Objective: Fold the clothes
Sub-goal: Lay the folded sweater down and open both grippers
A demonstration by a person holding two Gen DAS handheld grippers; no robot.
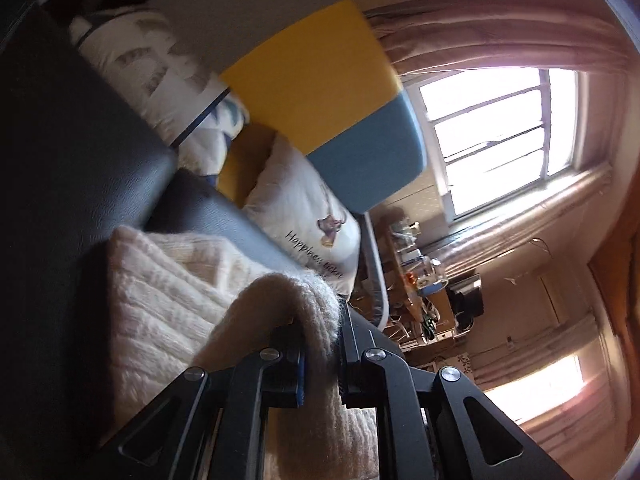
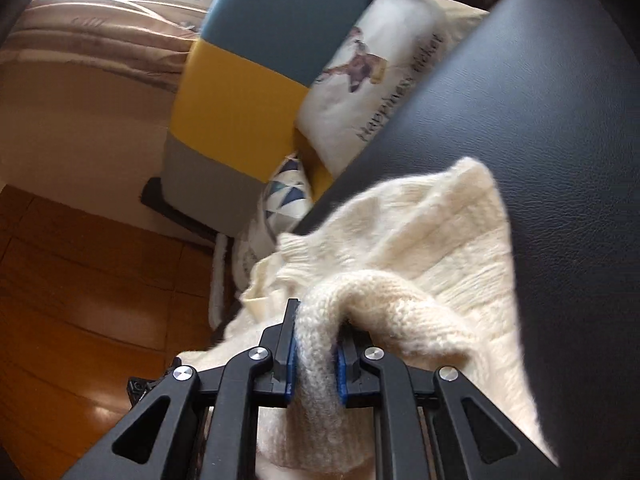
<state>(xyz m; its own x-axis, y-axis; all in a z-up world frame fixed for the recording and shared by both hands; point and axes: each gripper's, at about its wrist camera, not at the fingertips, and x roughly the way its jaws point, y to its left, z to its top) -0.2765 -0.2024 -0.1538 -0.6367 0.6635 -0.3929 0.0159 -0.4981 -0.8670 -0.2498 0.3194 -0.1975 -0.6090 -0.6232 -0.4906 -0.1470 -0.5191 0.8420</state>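
Left tool (image 1: 320,356) and right tool (image 2: 316,354), each clamped on a rolled edge of the cream knit sweater (image 2: 436,240). The sweater lies on the dark leather tabletop (image 2: 540,120); a printed pillow (image 2: 372,92) sits beyond it.

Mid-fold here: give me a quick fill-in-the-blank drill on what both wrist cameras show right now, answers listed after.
1. The left gripper is shut on the cream knitted ____.
2. The right gripper is pinching a thick fold of the same garment between its ____-coloured pads.
3. The garment lies on a black ____-textured surface.
4. The white cushion behind that surface is printed with the word "____".

Missing words: sweater; blue; leather; Happiness
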